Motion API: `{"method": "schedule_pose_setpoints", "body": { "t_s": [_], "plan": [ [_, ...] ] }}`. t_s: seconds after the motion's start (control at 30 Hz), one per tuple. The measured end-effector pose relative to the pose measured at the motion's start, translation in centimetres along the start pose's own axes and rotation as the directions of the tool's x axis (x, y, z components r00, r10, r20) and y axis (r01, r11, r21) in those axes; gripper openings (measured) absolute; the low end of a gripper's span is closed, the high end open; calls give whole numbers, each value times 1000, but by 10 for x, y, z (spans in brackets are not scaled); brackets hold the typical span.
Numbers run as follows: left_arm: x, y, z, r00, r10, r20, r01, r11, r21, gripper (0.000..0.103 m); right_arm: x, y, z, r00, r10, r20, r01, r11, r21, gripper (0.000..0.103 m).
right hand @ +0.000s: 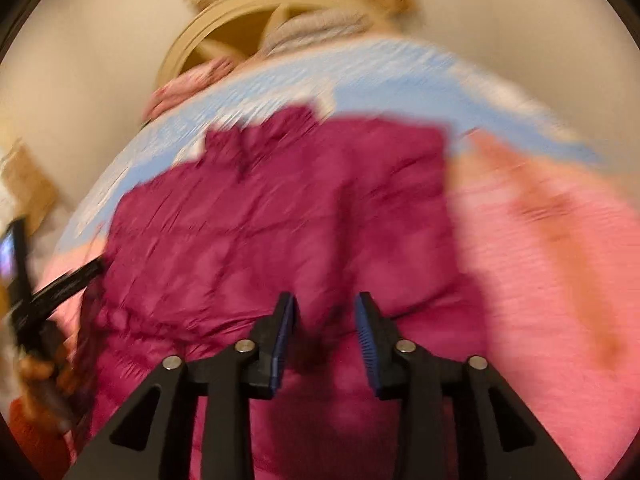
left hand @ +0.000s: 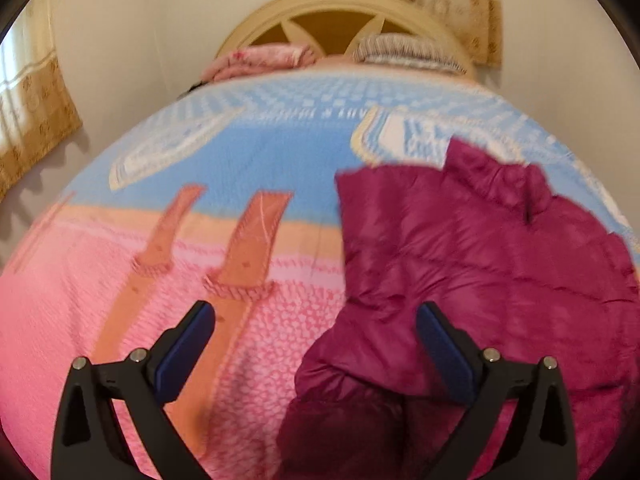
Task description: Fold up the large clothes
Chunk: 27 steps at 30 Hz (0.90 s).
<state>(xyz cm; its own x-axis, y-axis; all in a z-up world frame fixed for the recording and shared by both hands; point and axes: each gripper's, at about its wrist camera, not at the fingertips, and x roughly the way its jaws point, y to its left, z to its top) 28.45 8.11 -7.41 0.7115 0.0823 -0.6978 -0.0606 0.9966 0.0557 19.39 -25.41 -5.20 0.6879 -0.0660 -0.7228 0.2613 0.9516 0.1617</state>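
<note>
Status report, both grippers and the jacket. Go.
Left gripper open, empty, over jacket's edge. Right gripper open, above the magenta puffer jacket, which lies on the bed blanket. Nothing in the way.

The jacket (left hand: 480, 260) lies spread on the bed (left hand: 240, 168), toward its right side in the left wrist view. Behind it, pillows (left hand: 408, 50) rest against the headboard (left hand: 332, 12).
</note>
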Motion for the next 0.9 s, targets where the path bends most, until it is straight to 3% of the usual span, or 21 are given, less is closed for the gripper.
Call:
{"method": "schedule_pose_setpoints", "body": {
  "t_s": [0.07,0.17,0.27,0.43,0.57,0.7,0.73,0.77,0.8,0.9],
  "plan": [
    [-11,-3,11,1000,-5,30,5,1000,0,103,-14,6,14,998,6,60,-5,1000,-12,34],
    [-14,-18,31,998,-24,60,23,1000,19,103,-11,31,33,995,74,61,-70,995,-68,34],
    [0,-38,48,999,3,39,-4,1000,15,103,22,62,38,992,124,-6,-123,981,-148,33],
    [23,-57,53,999,-44,-26,44,999,-16,103,86,54,23,980,89,-179,-108,989,-97,34],
    [46,-55,33,999,-10,-51,8,999,-47,103,86,53,23,974,95,-205,-125,982,-140,34],
    [66,-40,-2,997,-28,-71,16,987,-160,103,78,43,58,967,175,-185,-179,984,-9,34],
    [65,-35,-4,996,-43,-74,27,980,-198,103,79,41,72,966,197,-169,-193,980,41,44],
    [61,-30,-4,997,-49,-58,35,971,-235,103,85,39,89,961,224,-160,-210,973,100,64],
    [55,-26,-5,999,-37,-22,30,966,-259,103,94,40,102,959,237,-156,-216,966,143,71],
    [43,-23,-6,998,-43,41,53,961,-272,103,136,53,148,949,254,-187,-211,951,226,74]
  ]
}}
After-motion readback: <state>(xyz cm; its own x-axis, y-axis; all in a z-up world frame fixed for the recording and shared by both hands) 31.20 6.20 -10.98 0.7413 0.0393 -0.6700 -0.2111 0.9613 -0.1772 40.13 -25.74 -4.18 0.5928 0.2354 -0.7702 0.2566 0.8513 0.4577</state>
